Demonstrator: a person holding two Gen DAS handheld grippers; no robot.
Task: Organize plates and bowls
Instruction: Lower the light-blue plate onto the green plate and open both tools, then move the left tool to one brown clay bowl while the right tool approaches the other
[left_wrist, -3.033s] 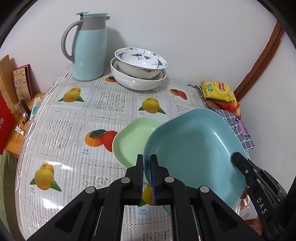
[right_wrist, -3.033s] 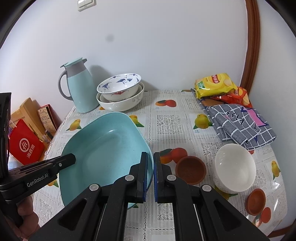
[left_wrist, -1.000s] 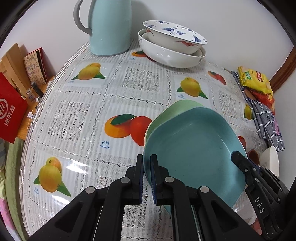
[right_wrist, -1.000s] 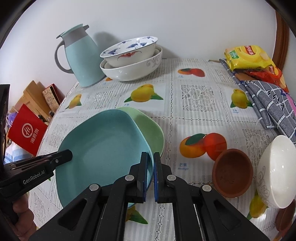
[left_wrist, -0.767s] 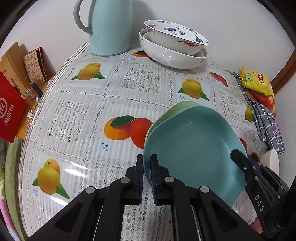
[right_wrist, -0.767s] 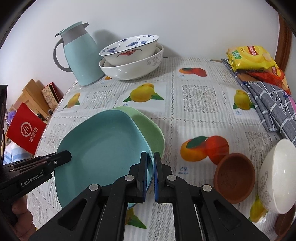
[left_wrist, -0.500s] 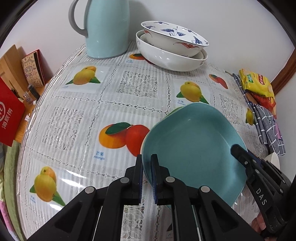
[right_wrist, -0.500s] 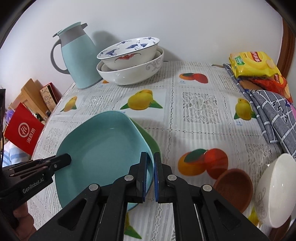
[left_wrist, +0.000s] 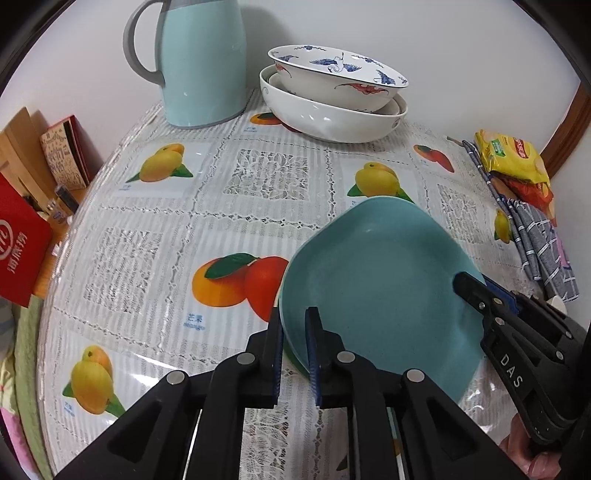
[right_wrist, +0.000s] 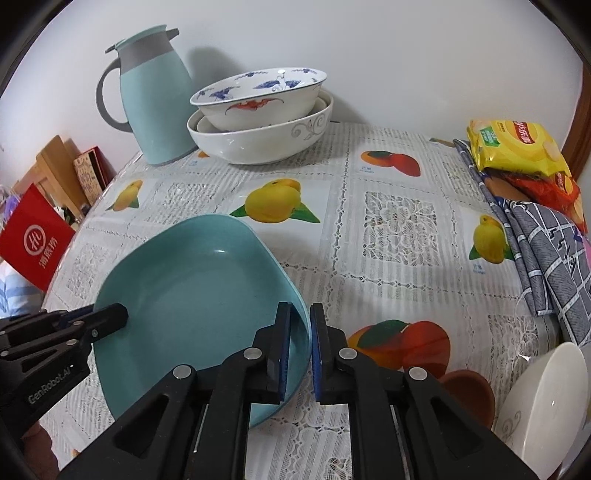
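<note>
Lying on the desk: teal plate (left_wrist: 376, 291), shallow, with rounded corners, at the near middle of the desk (left_wrist: 269, 181).
Under it: green plate (left_wrist: 295, 363); only a sliver of its edge shows below the teal plate's near rim in the left wrist view.
Left tongs (left_wrist: 293, 314): astride the teal plate's near-left rim, 1 pad outside and 1 inside. The jaws have just been opening, and a gap shows between the rim and the inner pad, so the grip is released.
Right tongs (right_wrist: 298, 310): astride the opposite rim of the same plate. The pads stand slightly parted with the rim loose between them, released.
Desk cover: clear sheet over a lace-pattern cloth printed with yellow and orange fruit.
Brown bowl (right_wrist: 469, 391): small, on the desk to the right of the teal plate, just beside the white bowl.
White bowl (right_wrist: 546, 398): at the near right edge of the desk, its mouth towards the camera.
Bowl stack: 1 blue-patterned bowl (left_wrist: 340, 79) nested in 1 wide white serving bowl (left_wrist: 332, 118), at the far side by the wall, well apart from the plates.
Jug (left_wrist: 203, 62): pale teal with a grey handle, upright, just left of the bowl stack.
Checked cloth (right_wrist: 543, 258): grey, folded, at the right edge.
Snack packets (right_wrist: 513, 147): yellow over red, at the far right corner, touching the cloth.
Red bag (left_wrist: 18, 243): beyond the desk's left edge.
</note>
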